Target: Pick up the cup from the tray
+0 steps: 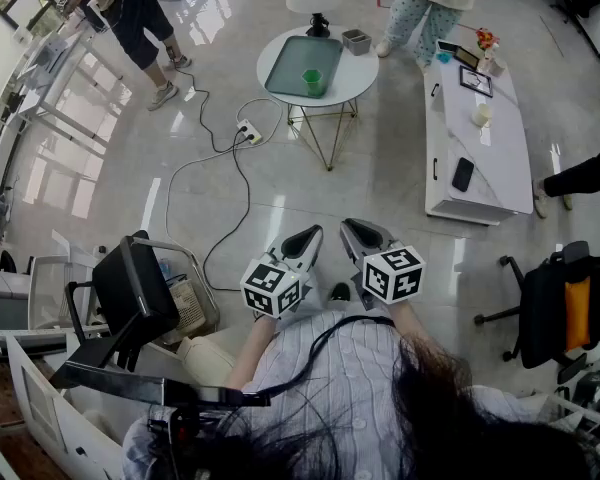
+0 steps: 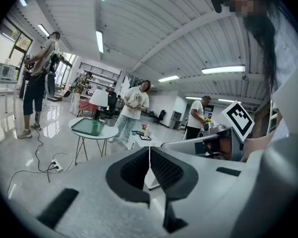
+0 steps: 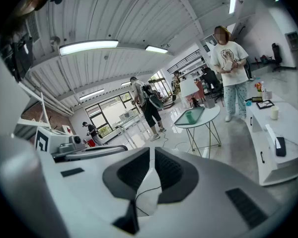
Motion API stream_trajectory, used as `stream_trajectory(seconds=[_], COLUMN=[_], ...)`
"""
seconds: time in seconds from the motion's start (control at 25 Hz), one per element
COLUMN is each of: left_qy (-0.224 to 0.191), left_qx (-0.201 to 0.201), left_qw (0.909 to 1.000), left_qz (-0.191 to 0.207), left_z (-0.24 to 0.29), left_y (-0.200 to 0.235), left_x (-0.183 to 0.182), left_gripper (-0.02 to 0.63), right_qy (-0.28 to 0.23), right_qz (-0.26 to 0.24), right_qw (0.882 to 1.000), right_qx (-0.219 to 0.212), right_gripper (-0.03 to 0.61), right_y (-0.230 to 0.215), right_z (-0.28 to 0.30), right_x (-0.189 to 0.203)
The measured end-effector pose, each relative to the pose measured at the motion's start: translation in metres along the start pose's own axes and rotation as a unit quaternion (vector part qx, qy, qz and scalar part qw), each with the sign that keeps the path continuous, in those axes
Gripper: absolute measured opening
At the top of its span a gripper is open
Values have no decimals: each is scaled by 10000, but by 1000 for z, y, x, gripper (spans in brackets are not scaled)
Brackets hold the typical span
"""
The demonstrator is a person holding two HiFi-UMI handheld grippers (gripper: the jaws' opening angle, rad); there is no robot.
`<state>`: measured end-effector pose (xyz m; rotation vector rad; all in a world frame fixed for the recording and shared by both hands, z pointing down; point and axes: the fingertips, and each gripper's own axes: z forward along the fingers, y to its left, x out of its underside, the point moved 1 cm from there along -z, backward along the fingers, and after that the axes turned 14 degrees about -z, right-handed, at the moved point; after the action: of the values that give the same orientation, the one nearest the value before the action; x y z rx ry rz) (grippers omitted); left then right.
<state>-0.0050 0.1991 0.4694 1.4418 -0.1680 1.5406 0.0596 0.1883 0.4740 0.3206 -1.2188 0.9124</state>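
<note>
A green cup (image 1: 311, 81) stands upright on a dark green tray (image 1: 285, 68) on a round white table (image 1: 355, 73) far ahead of me. The left gripper view shows the cup (image 2: 95, 127) small at the left, and the right gripper view shows the cup (image 3: 189, 116) on its tray (image 3: 197, 115). My left gripper (image 1: 305, 240) and right gripper (image 1: 365, 236) are held side by side close to my body, well short of the table. Both have their jaws together with nothing between them.
A power strip (image 1: 248, 131) and black cables lie on the floor between me and the table. A low white bench (image 1: 480, 138) with a phone and small items stands at the right. People stand behind the table. A black office chair (image 1: 550, 298) is at my right and a cart (image 1: 140, 298) at my left.
</note>
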Motion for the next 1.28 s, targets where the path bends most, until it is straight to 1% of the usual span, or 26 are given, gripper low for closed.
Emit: stream_trajectory(seconds=[0.36,0.6,0.76,0.96,1.12,1.28], left_qy=[-5,26,-31,101,201,202], left_qx=[-54,-95,-47,64,161,220], left_qw=[10000,9999,10000,9999,9997,9996], left_qz=[10,-26,1,-8,6,31], left_z=[13,24,36,55,67,76], left_y=[16,33,48,73,97,128], left_x=[-8,-18,-34,-55,-75,-102], left_gripper=[15,15,15,15,15,15], right_qy=[13,-121,-64,62,61,38], right_qz=[-72,162,106,238,359,429], right_qw=[10000,9998,9999,9997,9992,9988], right_qx=[-38,-7,-16,59,146,219], right_gripper=[52,52,52,52,52,52], right_y=[-12,-26,-33,-46,-58,-63], right_z=[16,33,51,80,110,143], right_x=[-5,-16,-22,-32,-48,-65])
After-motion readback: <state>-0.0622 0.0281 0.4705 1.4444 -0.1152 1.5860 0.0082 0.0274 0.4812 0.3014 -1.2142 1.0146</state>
